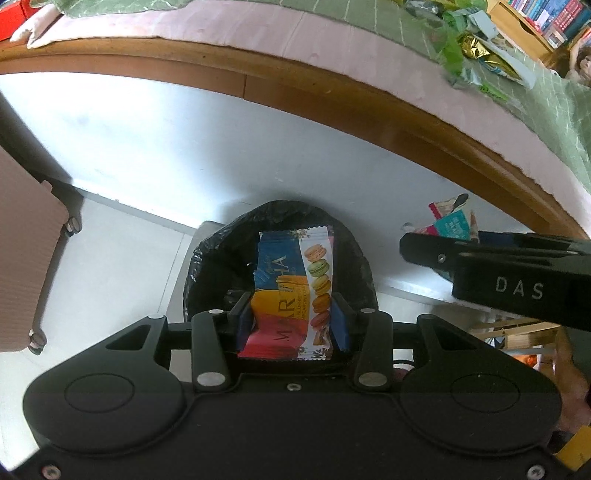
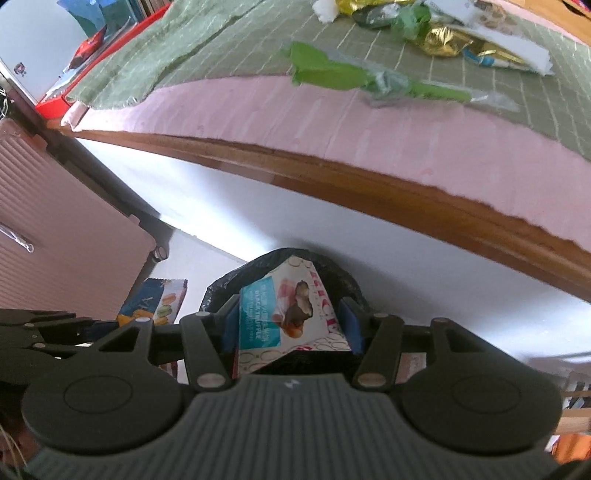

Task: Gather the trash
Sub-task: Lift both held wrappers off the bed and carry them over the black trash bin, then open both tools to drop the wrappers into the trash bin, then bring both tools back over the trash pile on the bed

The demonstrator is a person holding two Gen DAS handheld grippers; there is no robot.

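Over the black-lined bin [image 1: 280, 258] on the floor beside the bed [image 1: 332, 103], my left tongs [image 1: 293, 317] are clamped on a blue and yellow macaron wrapper [image 1: 291, 291], which hangs above the bin's mouth. To the right, my right tongs [image 2: 293, 325] hold a white and teal truffle wrapper [image 2: 284, 317] between their blue pads [image 2: 352, 325] above the same bin [image 2: 332, 273]. More wrappers [image 2: 424, 33] lie on the green bedcover [image 2: 229, 44].

A glossy printed macaron wrapper [image 1: 291, 291] hung over a crinkled, shiny black plastic bin liner [image 1: 218, 254]; far behind ran a smooth varnished wooden bed frame [image 1: 332, 99].
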